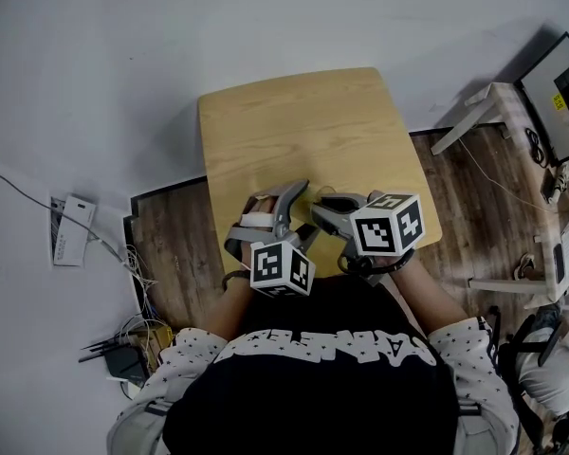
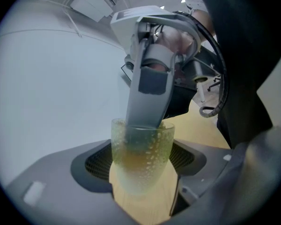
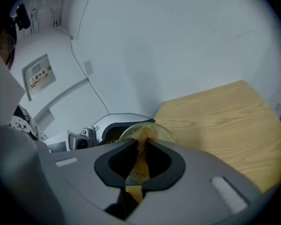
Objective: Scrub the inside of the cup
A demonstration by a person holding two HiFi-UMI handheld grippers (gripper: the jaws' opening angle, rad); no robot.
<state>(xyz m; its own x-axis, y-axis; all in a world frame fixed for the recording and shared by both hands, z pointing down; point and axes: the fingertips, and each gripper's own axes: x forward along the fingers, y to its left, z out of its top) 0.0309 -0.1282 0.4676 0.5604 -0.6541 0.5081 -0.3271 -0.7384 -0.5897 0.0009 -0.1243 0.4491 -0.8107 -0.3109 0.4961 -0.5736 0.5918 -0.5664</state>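
cup: pale green, dimpled | scrubber: golden-brown | table: light wood grain | floor: dark wood planks

Cup: clear, greenish, bumpy glass, squeezed in the left tool.
Scrubber: gold wiry tuft, inside the cup, pinched by the right tool.

Left hand-held gripper clasping cup; right hand-held gripper pinching scrubber, tips together

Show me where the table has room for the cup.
The table is bare from far edge to middle. Crowded only at the near edge, where the left gripper with the cup meets the right gripper with the scrubber.
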